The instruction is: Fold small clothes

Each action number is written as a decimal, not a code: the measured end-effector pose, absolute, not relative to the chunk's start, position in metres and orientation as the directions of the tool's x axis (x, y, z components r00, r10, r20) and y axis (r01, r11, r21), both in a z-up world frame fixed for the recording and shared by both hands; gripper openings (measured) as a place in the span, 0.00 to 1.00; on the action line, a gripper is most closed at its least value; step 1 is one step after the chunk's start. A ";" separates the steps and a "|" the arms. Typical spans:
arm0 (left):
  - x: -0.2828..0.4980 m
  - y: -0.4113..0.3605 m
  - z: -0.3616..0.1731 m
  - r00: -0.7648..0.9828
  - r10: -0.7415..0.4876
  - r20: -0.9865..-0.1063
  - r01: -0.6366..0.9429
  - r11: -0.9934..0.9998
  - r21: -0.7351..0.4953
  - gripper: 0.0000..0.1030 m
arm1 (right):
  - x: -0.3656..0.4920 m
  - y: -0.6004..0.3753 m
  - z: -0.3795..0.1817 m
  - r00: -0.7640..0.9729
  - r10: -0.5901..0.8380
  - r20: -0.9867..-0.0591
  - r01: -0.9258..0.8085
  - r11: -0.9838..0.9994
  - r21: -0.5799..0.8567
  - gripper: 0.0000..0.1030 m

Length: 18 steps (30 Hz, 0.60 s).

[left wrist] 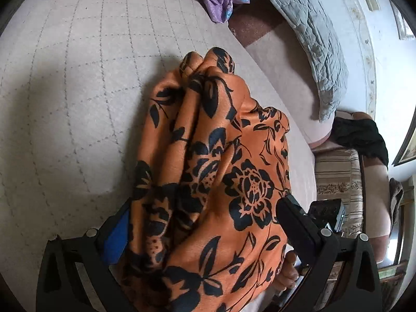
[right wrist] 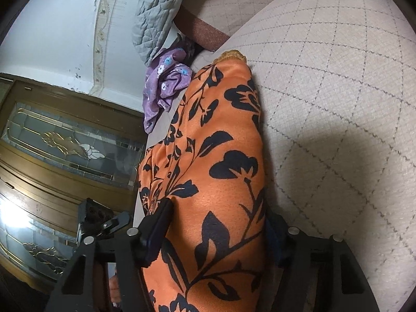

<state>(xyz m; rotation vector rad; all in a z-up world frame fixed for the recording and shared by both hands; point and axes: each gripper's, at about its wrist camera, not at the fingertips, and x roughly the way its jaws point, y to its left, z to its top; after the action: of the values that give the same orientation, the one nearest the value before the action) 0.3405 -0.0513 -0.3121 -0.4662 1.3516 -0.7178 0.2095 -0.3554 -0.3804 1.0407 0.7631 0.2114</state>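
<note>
Orange floral garment (left wrist: 215,182) bunched above the quilted bed (left wrist: 78,78), clamped by the left tool (left wrist: 205,223) and also clamped by the right tool (right wrist: 215,234). Purple floral cloth (right wrist: 163,88) lies near the grey quilt (right wrist: 158,18). No containers visible.

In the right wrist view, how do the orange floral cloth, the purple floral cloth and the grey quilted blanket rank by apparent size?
1. orange floral cloth, by far the largest, though nearest the camera.
2. and 3. grey quilted blanket and purple floral cloth look alike; the blanket is cut off by the frame, so I do not rank them.
</note>
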 end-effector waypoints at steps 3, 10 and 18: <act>0.338 -0.052 -0.310 0.097 -0.674 -0.732 0.204 0.734 -0.648 0.72 | 0.210 -0.353 -0.381 0.738 0.485 -0.469 0.188 0.520 0.833 0.56; 0.326 -0.055 -0.305 0.160 -0.637 -0.754 0.258 0.764 -0.591 0.38 | 0.208 -0.347 -0.371 0.755 0.447 -0.481 0.185 0.558 0.809 0.44; 0.304 -0.060 -0.282 0.216 -0.638 -0.739 0.324 0.761 -0.562 0.33 | 0.197 -0.337 -0.333 0.777 0.398 -0.488 0.134 0.653 0.745 0.41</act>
<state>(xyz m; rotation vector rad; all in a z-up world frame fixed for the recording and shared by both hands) 0.3044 -0.0602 -0.2818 -0.3142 1.1767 -0.6815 0.1971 -0.3370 -0.3329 0.8616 0.6847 0.1639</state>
